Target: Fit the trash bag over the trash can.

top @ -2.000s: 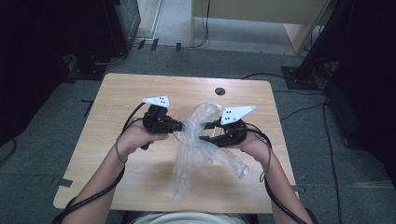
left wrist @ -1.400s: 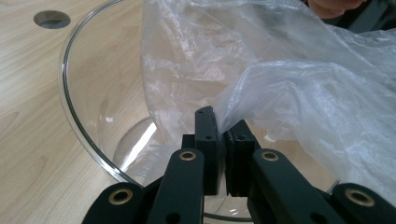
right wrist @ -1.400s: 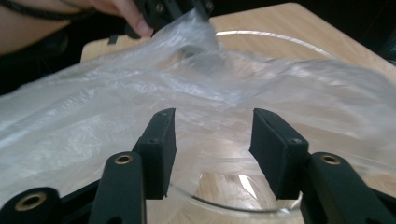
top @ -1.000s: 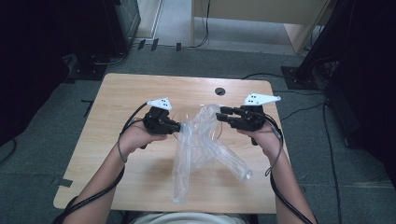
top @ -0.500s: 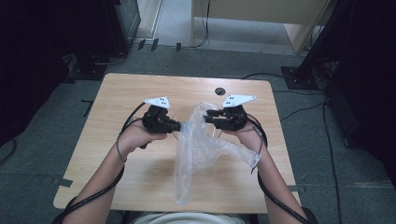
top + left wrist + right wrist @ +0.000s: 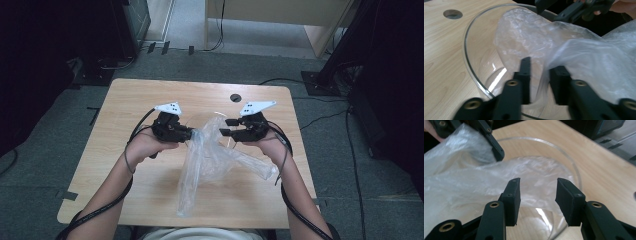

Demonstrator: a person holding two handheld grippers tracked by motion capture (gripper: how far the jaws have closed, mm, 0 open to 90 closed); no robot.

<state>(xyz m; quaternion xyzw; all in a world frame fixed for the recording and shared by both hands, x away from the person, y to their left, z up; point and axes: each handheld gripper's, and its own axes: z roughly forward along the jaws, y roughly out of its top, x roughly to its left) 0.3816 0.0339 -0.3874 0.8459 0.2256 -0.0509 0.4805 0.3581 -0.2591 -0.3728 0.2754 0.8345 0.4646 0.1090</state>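
A crumpled clear plastic bag [image 6: 210, 157] lies across mid-table, its top bunched over a clear glass bowl [image 6: 467, 37] [image 6: 564, 152]. My left gripper [image 6: 191, 134] comes at the bag's top from the left. Its jaws have just been opening and now stand apart [image 6: 541, 77], with a thin fold of the bag [image 6: 584, 57] hanging loose between them. My right gripper [image 6: 225, 128] faces it from the right. Its jaws have also just been opening and stand wide [image 6: 537, 197] above the bowl and the bag [image 6: 461, 185], gripping nothing. Each gripper view shows the opposite gripper's jaws at the top.
The wooden table [image 6: 150, 95] has a round cable hole [image 6: 235, 97] [image 6: 452, 14] behind the bowl. The bag's two tails run toward the near edge and the right. Dark equipment, stands and cables lie on the floor beyond the table.
Over the last second the right gripper moved left, in to the bag's top, and its jaws now look wider apart. The left hand stayed put. The bag shifted slightly.
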